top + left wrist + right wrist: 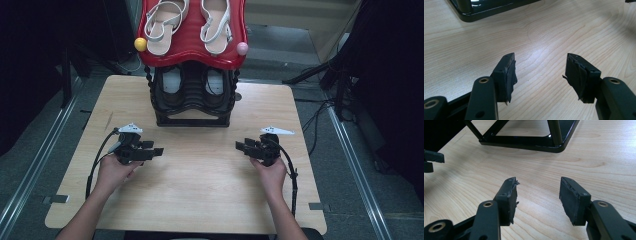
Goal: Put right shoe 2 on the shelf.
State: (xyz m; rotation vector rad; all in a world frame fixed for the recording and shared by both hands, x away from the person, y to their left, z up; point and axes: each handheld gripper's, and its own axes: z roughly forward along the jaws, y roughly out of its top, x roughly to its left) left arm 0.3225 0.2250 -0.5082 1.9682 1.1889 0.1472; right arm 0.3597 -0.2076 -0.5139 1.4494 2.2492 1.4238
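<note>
While both hands sit low on the table [200, 200] in the high view, the left gripper [156, 151] and right gripper [240, 146] point at each other, well apart, near a shoe rack [192, 107] holding white sandals [165, 22] on its red top shelf; there's probably another pair below. Left gripper view: jaws apart over bare wood, holding nothing. Right gripper view: same deal, rack base [534, 143] just ahead.

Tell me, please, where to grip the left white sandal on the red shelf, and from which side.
Probably grip the left sandal by its looped white straps, which stand proud of the flat sole. Come from above and the front with the open left gripper; the red shelf tilts its open side toward the person.
</note>
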